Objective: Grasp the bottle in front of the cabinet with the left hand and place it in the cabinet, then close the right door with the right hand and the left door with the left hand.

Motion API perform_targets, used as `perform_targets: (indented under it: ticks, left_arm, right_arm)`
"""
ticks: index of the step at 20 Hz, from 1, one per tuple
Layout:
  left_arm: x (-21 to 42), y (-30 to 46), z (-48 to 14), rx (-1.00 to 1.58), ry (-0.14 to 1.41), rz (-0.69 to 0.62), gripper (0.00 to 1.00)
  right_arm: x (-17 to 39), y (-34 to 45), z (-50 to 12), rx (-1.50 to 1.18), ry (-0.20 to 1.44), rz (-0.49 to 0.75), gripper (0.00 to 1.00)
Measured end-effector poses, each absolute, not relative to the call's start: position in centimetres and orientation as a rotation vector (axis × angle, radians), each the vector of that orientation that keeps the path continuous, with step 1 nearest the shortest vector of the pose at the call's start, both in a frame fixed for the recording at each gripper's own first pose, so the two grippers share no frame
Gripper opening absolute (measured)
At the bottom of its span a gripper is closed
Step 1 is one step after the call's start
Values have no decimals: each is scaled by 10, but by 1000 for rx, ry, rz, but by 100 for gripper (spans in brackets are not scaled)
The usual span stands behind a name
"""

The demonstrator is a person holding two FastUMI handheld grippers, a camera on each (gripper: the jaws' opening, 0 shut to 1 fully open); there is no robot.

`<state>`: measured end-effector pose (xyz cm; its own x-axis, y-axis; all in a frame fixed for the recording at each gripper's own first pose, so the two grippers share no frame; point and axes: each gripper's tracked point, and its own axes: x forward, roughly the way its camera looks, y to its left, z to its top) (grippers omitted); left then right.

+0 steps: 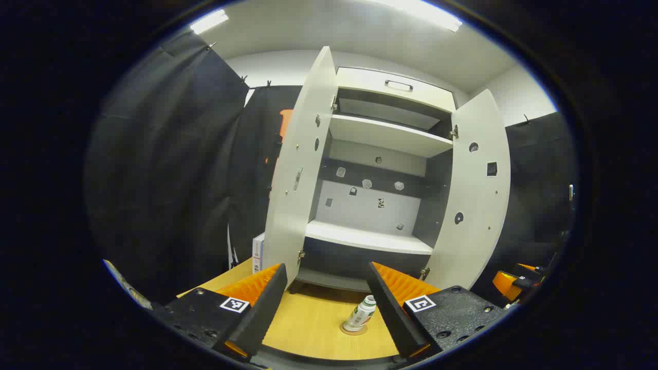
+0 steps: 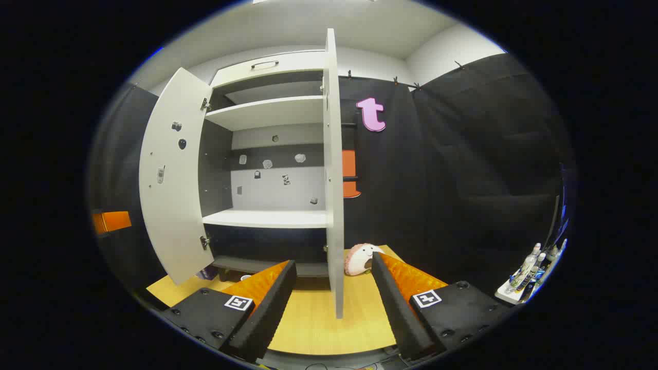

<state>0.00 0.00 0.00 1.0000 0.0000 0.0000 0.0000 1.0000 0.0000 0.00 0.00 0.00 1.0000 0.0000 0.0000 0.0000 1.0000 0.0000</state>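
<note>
Standing upright on the table [image 1: 308, 318] just in front of the open cabinet [image 1: 375, 154], the bottle [image 1: 361, 314] lies ahead of the wide-open, empty left gripper [image 1: 326, 303], nearer its right finger.

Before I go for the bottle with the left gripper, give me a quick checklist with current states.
1. Left gripper open, fingers empty: ok.
2. Bottle upright on the table, between the fingers' line: ok.
3. Left door and right door open: ok.
4. Lower shelf free for the bottle: ok.
5. Right gripper open, facing the right door's edge: ok.
6. Fingers close enough to grasp: cannot tell.
</note>
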Motion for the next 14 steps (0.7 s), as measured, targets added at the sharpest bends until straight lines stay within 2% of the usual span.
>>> perform_targets:
  ticks: [1,2,3,4,6,7,9,10,11,12,14]
  left_arm:
    - [4,-5,1,4,-5,-11,95]
    - [7,-10,1,4,-9,-24,92]
    - [11,-16,0,1,-9,-39,92]
    - [15,-21,0,-1,-6,-54,95]
    - [22,-26,-1,7,-5,-69,92]
    - [26,-27,-2,15,-3,-71,97]
    - [29,-30,-3,26,2,-77,95]
    - [32,-30,-3,29,0,-79,92]
    - [34,-30,-3,35,-1,-83,95]
    - [35,-30,-3,40,-4,-83,95]
    - [40,-28,-5,40,-3,-79,96]
  right_arm:
    - [-1,-5,3,-4,-5,-14,92]
    - [-2,-9,5,-2,-8,-24,96]
    - [-1,-14,7,5,-7,-35,96]
    - [0,-17,8,15,-6,-43,92]
    - [3,-23,10,24,-17,-58,96]
    - [5,-26,11,19,-19,-69,96]
    - [8,-29,8,1,-13,-82,97]
    - [9,-29,8,-8,-10,-86,97]
    - [12,-29,9,-14,-10,-89,92]
    - [14,-29,9,-16,-8,-93,96]
    - [16,-28,7,-13,-1,-92,96]
